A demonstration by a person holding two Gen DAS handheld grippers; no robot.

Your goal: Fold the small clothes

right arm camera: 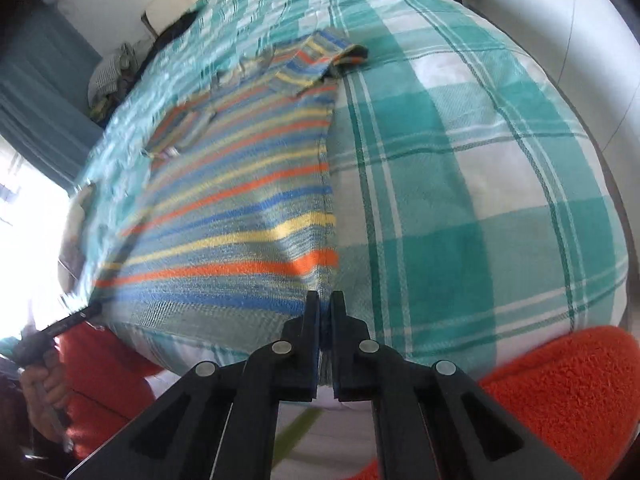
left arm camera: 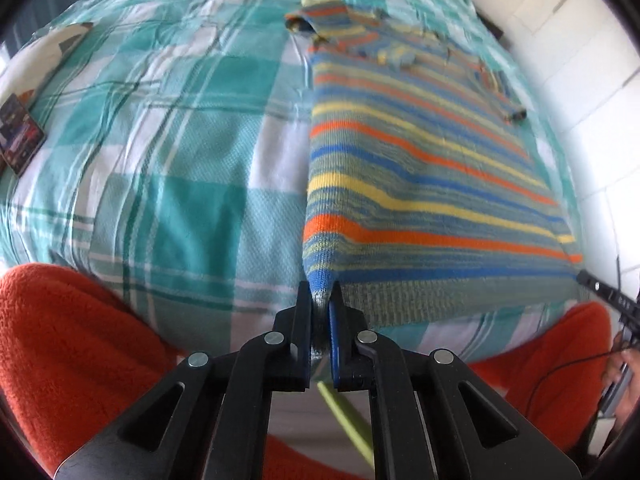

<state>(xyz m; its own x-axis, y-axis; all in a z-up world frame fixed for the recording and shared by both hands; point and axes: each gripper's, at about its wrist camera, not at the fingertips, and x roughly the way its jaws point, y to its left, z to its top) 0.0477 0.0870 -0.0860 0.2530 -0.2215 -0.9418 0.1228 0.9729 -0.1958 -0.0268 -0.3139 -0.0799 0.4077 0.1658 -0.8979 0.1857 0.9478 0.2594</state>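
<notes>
With the striped shirt [left arm camera: 420, 152] spread flat on the checked bedspread [left arm camera: 168, 152], the left gripper [left arm camera: 321, 300] and right gripper [right arm camera: 325, 308] each pinch a hem corner at 6 o'clock, so the next move likely carries the hem toward the collar at 12 o'clock.

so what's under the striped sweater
The striped sweater lies flat on a teal and white plaid bedspread, which shows all around it. The left gripper and right gripper pinch its two near hem corners. Whatever lies beneath its middle is covered.
</notes>
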